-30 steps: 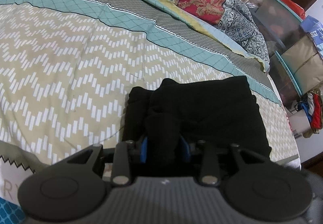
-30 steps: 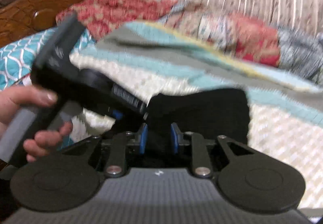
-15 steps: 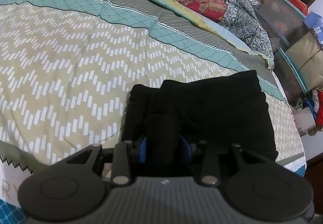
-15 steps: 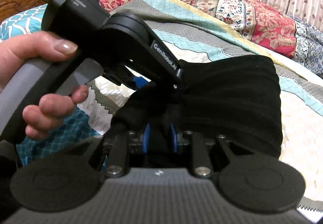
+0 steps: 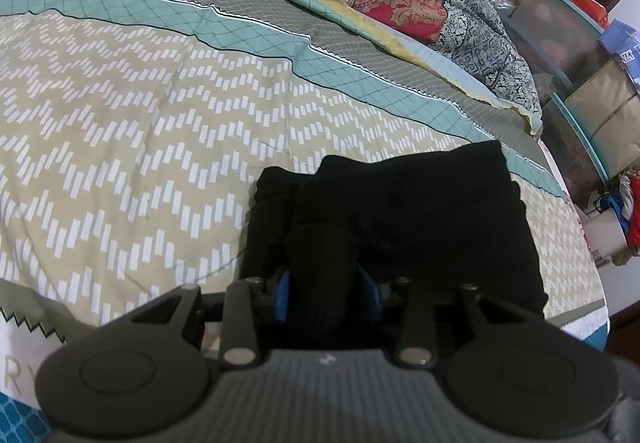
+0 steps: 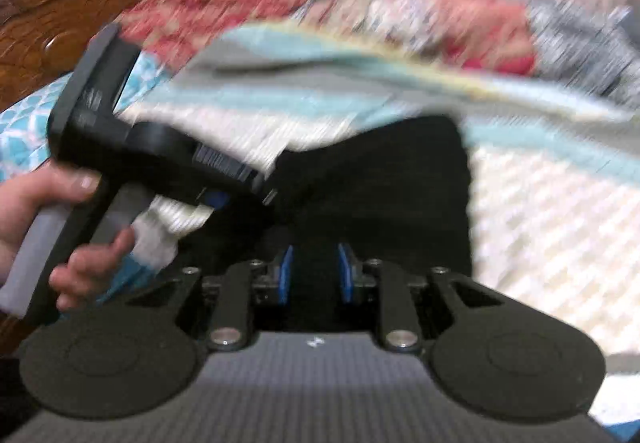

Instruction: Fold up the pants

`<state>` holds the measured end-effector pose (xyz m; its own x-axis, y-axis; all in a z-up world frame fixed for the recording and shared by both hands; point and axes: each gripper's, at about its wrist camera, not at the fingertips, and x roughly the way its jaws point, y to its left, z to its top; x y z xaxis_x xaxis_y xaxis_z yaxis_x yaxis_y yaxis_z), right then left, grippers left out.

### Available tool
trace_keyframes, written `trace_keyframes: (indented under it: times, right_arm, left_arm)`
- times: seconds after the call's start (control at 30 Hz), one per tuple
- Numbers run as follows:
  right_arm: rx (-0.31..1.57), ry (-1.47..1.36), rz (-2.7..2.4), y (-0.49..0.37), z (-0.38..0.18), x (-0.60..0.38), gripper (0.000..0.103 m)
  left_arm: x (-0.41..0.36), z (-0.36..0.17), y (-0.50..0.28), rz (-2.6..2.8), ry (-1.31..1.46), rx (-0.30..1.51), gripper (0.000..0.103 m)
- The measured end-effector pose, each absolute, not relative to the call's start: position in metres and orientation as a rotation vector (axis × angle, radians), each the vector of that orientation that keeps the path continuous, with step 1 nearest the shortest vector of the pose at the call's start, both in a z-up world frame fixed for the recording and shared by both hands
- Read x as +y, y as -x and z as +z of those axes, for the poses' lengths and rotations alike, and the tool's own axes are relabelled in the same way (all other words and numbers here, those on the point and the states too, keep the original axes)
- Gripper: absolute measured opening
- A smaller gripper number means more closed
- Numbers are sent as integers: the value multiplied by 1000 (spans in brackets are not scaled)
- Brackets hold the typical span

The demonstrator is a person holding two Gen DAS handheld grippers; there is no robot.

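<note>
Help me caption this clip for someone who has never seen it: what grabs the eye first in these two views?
The black pants, bunched in a folded bundle on the zigzag-patterned bedspread, dominate both views. The left gripper and the right gripper each pinch black fabric between blue pads. In the blurred right wrist view, the person's left hand grips the other gripper's grey handle in front of a carved wooden headboard.

- Left tool [image 5: 326, 299]: blue pads closed on a bunch of black pants [image 5: 420, 211], pointing far across the bed.
- Right tool [image 6: 314, 275]: pads clamped on the same cloth (view blurred).
- Left hand [image 6: 48, 227] wraps the grey handle.
</note>
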<state>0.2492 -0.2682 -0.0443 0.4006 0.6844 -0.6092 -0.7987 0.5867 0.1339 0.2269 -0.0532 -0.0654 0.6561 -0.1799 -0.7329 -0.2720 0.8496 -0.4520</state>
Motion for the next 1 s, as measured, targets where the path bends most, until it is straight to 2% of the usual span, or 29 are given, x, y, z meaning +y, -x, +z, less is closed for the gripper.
trace_keyframes:
  times: [1.0]
  right_arm:
    - [707, 153, 975, -250, -47, -267, 30]
  left_arm:
    - [-51, -65, -226, 56, 593, 871, 38]
